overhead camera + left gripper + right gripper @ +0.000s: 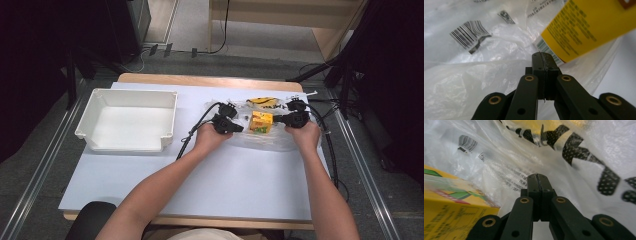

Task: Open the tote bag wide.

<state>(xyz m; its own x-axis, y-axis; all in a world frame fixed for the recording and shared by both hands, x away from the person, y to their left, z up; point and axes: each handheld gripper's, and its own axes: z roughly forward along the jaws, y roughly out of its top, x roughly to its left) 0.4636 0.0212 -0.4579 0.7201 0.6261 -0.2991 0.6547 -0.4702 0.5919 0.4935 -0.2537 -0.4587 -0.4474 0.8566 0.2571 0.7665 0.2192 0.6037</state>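
High view: my left gripper (239, 128) and right gripper (278, 120), both clenched on the plastic bag (270, 141), flank the yellow box (261, 121).

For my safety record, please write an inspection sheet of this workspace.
Surface: white table top with wooden edge, mostly bare.
Job's things: yellow cardboard box in a clear plastic bag printed with a barcode.
Clutter: empty white plastic tray at the left.
Grippers: left gripper shut at the bag, beside the box; right gripper shut against the bag.
Cables: black cable trails from the left gripper; more lie on the floor.
Surroundings: grey floor, wooden furniture behind.
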